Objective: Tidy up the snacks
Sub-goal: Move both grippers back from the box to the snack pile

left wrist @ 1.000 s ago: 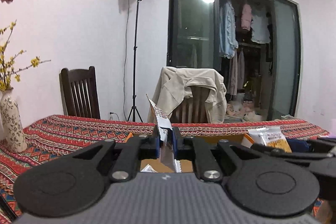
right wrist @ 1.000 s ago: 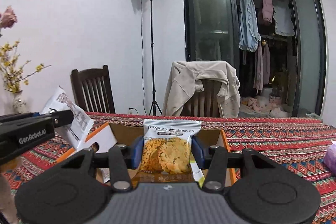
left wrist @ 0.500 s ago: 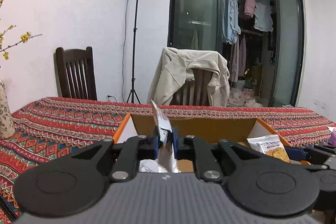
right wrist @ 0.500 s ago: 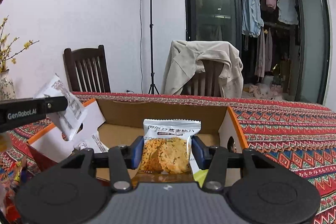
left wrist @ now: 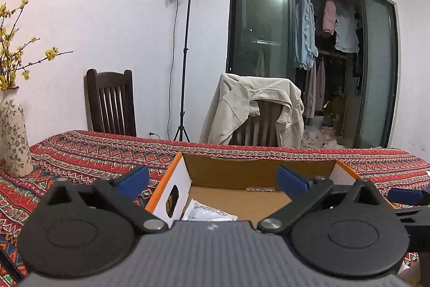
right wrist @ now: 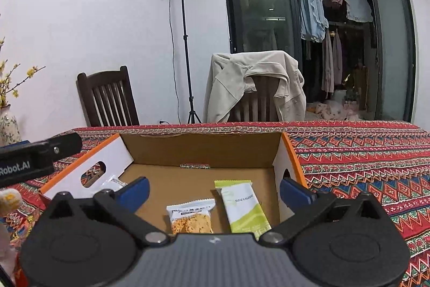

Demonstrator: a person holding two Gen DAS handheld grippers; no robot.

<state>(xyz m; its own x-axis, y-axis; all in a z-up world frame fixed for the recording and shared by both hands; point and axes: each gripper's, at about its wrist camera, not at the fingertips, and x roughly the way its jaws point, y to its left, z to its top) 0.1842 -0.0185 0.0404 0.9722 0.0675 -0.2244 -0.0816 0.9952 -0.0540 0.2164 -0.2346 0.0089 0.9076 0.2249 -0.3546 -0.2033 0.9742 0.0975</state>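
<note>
An open cardboard box (right wrist: pixel 199 149) with orange edges sits on the patterned tablecloth; it also shows in the left wrist view (left wrist: pixel 258 174). My right gripper (right wrist: pixel 213 190) is open and empty above the box. Below it lie an orange cracker packet (right wrist: pixel 191 218) and a green-white packet (right wrist: pixel 243 207) on the box floor. My left gripper (left wrist: pixel 212 180) is open and empty over the box's left part, with a white packet (left wrist: pixel 208 214) lying beneath it. The left gripper's body shows in the right wrist view (right wrist: pixel 37 156).
A flowered vase (left wrist: pixel 14 136) with yellow blossoms stands on the table at left. Two wooden chairs (left wrist: pixel 111 102), one draped with a beige jacket (left wrist: pixel 255 109), stand behind the table. A light stand (left wrist: pixel 185 58) is by the wall. More snacks (right wrist: pixel 8 201) lie at the left edge.
Both grippers opened and let their packets drop into the box: the left released the white packet, the right the orange cracker packet. Both now hover empty over the box.
</note>
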